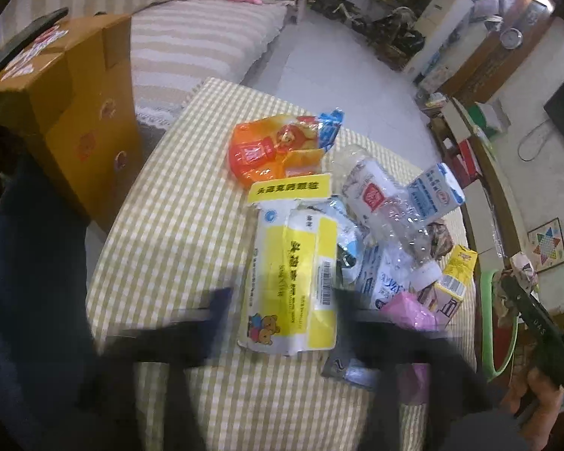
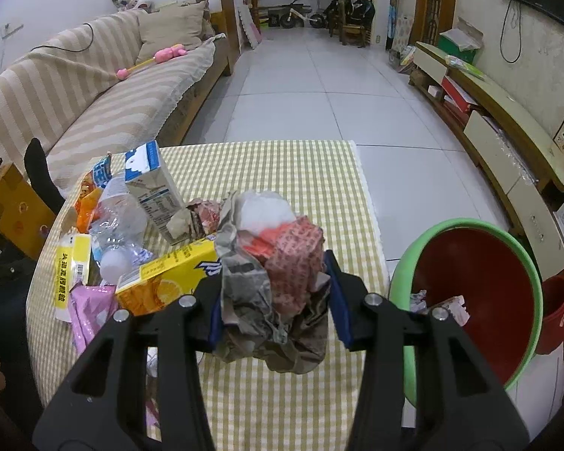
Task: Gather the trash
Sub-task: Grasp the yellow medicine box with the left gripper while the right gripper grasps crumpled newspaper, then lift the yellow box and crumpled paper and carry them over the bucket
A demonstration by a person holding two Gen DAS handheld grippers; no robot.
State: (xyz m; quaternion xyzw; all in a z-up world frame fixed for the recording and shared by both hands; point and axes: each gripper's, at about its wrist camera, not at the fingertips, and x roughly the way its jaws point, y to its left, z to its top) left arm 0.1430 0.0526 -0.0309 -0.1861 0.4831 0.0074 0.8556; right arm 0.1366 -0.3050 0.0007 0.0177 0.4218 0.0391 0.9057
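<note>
The right gripper is clamped on a crumpled paper wad, held above the checked tablecloth. The green-rimmed bin stands at about four o'clock from the wad, beside the table edge, with scraps inside. The left gripper, blurred, has its fingers spread apart over the flattened yellow-and-white box. At ten o'clock from the wad lie a milk carton, a crushed clear bottle and a yellow juice box.

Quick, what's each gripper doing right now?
Left gripper: open, holding nothing, above the flattened yellow-and-white box.
Right gripper: shut on a crumpled paper wad.
</note>
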